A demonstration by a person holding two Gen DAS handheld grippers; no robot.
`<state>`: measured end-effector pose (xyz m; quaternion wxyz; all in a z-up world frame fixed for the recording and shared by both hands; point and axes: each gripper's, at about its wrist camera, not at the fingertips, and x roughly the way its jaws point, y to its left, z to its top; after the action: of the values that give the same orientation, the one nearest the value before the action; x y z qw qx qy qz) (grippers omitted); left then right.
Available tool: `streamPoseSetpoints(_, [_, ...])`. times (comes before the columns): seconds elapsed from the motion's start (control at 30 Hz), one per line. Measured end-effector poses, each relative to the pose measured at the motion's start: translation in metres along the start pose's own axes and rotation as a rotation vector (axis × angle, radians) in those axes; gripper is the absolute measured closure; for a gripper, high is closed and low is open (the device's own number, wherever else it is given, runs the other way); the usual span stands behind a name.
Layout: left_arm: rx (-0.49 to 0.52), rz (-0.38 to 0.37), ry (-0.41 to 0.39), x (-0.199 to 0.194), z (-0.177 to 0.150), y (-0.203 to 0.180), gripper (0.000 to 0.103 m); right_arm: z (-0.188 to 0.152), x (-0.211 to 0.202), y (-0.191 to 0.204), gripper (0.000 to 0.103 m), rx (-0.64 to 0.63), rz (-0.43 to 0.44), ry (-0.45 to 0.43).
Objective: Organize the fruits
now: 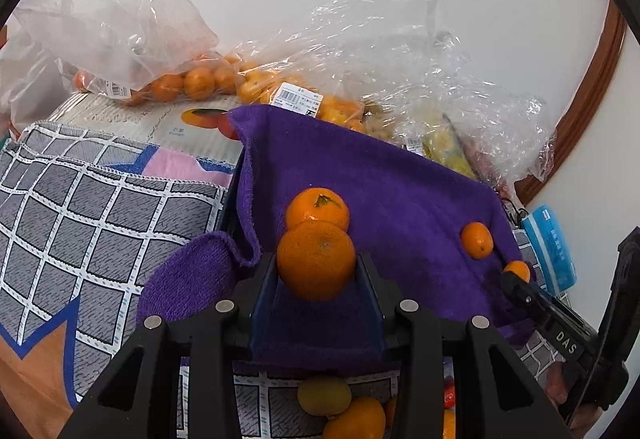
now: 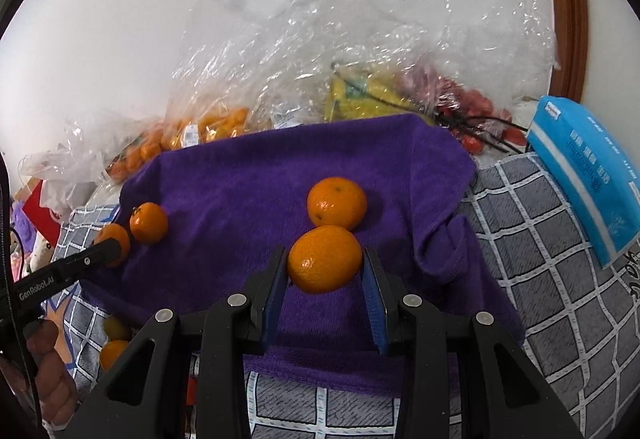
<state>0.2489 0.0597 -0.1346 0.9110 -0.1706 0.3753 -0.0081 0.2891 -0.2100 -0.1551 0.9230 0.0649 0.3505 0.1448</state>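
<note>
A purple towel (image 1: 400, 191) (image 2: 248, 175) is spread in front of me. My left gripper (image 1: 316, 257) is shut on a mandarin (image 1: 316, 267), held just above the towel. A second mandarin (image 1: 318, 209) lies right behind it. My right gripper (image 2: 324, 253) is shut on another mandarin (image 2: 325, 261), with a loose one (image 2: 337, 203) lying beyond it. In the left wrist view the right gripper's finger (image 1: 532, 303) shows at the right, beside a resting mandarin (image 1: 477, 240). In the right wrist view the left gripper's finger (image 2: 80, 263) shows at the left.
Clear plastic bags of mandarins (image 1: 192, 81) (image 2: 208, 127), a yellow fruit pack (image 2: 360, 95) and red fruit (image 2: 472, 107) line the wall behind the towel. A blue tissue pack (image 2: 588, 175) lies right. Checked cloth (image 1: 80, 207) covers the surface. Loose fruit (image 1: 324, 395) sits below the towel's near edge.
</note>
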Motion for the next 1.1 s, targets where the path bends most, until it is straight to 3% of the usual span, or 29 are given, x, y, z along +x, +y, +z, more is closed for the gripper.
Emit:
streamPoseSetpoints(0.57, [0.022,0.012,0.024,0.008,-0.003,-0.003,0.065,-0.005,0.018,0.008,0.065,-0.040,-0.050,0.070])
streamPoseSetpoints(0.77, [0.034,-0.005,-0.017,0.000,-0.002,-0.007,0.057,-0.001,0.002,0.009,0.050,-0.050,-0.067,-0.010])
streamPoseSetpoints(1.1, [0.034,-0.012,-0.053,-0.009,-0.001,-0.010,0.055,0.002,-0.015,0.005,0.049,0.004,-0.011,-0.052])
